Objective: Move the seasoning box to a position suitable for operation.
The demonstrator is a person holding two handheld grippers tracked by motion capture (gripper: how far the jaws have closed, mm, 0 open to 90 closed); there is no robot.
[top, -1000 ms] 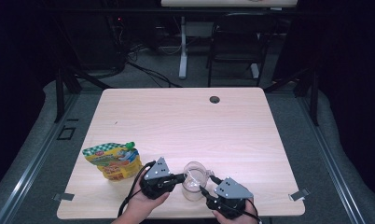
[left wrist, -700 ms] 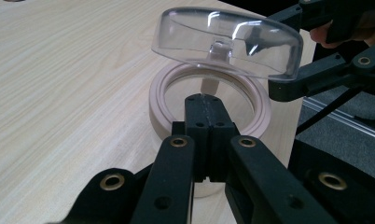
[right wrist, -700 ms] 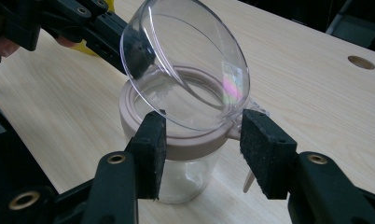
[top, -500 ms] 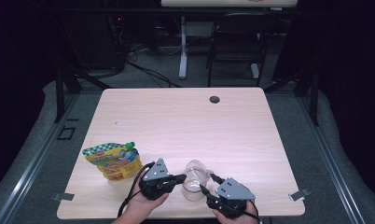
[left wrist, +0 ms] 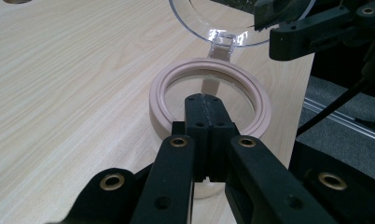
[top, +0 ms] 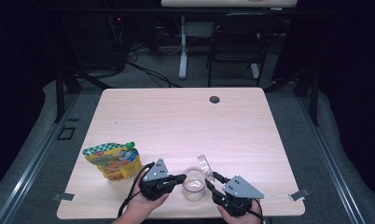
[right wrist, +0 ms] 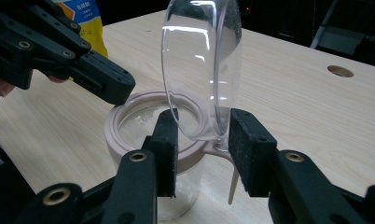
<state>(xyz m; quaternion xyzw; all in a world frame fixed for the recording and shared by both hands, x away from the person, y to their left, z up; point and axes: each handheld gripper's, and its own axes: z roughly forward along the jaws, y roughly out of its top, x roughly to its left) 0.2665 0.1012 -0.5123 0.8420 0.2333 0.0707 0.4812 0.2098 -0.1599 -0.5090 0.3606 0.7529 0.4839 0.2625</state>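
The right hand-held gripper [right wrist: 202, 149], whose jaws have just been closing, is seen half open around the clear hinged lid [right wrist: 202, 70] of a pink-rimmed glass jar [top: 194, 184] at the bench's [top: 185, 121] lower centre. The left hand-held gripper [left wrist: 205, 105] is kept fully closed, its tips above the rim.

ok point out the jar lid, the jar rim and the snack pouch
jar lid [right wrist: 202, 70], right gripper view, clear dome
jar rim [left wrist: 161, 88], left gripper view, pink ring
snack pouch [top: 113, 161], high view, front face
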